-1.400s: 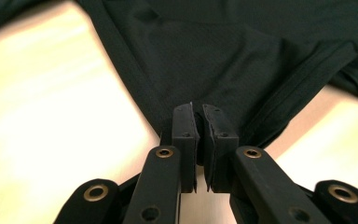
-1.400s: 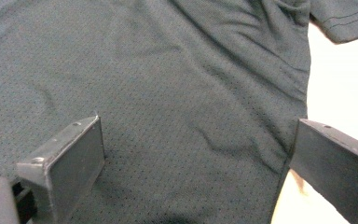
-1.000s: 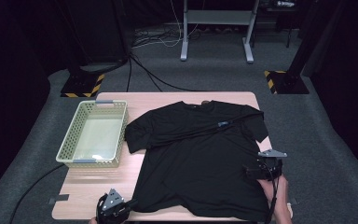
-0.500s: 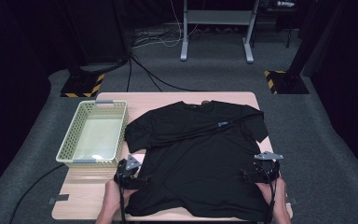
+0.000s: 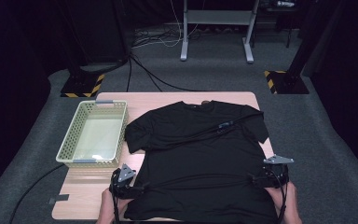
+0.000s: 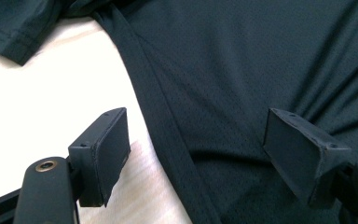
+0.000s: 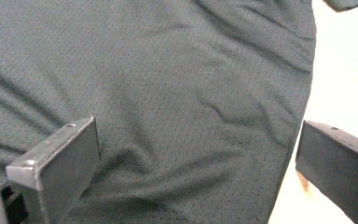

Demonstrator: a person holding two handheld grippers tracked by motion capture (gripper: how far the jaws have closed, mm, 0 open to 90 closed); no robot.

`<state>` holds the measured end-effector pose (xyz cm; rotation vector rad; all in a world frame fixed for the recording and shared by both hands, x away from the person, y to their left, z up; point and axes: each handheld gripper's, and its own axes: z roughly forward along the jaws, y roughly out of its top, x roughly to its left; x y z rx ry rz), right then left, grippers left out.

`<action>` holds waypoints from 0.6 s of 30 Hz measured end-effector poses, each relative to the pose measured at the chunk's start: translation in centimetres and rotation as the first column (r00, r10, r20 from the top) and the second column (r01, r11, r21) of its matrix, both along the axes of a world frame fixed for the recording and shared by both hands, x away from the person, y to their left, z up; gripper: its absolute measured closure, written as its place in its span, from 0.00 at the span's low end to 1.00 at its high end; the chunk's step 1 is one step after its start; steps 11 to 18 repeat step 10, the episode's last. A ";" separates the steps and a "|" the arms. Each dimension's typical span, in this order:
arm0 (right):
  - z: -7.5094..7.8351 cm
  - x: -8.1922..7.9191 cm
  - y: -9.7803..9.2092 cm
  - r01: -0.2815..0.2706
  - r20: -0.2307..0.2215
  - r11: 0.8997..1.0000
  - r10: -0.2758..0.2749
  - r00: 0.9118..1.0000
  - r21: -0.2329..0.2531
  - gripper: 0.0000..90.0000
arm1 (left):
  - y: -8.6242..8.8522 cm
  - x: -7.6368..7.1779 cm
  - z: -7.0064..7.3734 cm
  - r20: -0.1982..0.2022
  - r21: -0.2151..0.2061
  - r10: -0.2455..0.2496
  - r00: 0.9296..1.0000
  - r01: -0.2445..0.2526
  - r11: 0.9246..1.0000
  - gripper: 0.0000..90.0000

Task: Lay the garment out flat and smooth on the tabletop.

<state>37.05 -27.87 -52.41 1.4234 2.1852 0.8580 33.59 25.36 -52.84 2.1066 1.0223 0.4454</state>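
A black shirt (image 5: 200,158) lies flat on the tabletop (image 5: 84,193), front up, with its neck at the far side and its bottom hem at the near edge. The near end of the shirt is cut off by the bottom of the high view, so the hem is hard to see. The left tool (image 5: 129,185) sits at the shirt's near left edge, and the right tool (image 5: 261,179) sits at the near right edge. Both hands are partly cut off at the bottom of that view. In the left gripper view the left tool (image 6: 196,154) has its jaws wide apart, one over bare wood and one over the cloth, with the shirt's side edge (image 6: 168,140) running between them. Its jaws hold nothing. In the right gripper view the right tool (image 7: 196,163) is also wide apart, with one jaw over the cloth and the other out past the side edge, over the pale tabletop (image 7: 349,74). It is hard to tell if either tool touches the cloth. The shirt is so dark in the high view that its folds are hard to make out; a thin raised line (image 5: 205,133) crosses the chest toward the right sleeve. A pale green basket (image 5: 70,140) stands on the left, just beside the left sleeve (image 5: 137,135). The room behind is very dark.
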 end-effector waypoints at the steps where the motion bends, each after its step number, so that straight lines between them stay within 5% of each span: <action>1: 0.0 0.0 0.0 0.003 0.002 1.000 -0.003 1.000 0.001 0.00 | 0.0 0.0 0.0 -0.004 -0.004 0.000 1.000 0.000 1.000 0.25; 6: 0.0 -0.2 -0.3 0.001 0.024 1.000 -0.002 1.000 0.023 0.00 | 0.5 0.3 0.0 -0.034 -0.045 0.012 0.999 -0.014 0.999 0.15; 10: 0.3 -0.9 -1.0 -0.007 0.097 0.996 -0.002 0.995 0.094 0.00 | 0.5 0.5 0.0 -0.043 -0.040 0.035 0.998 -0.037 0.998 0.09; 18: 0.3 -0.9 -1.0 -0.007 0.097 0.996 -0.002 0.995 0.094 0.00 | 0.5 0.5 0.0 -0.043 -0.040 0.035 0.998 -0.037 0.998 0.09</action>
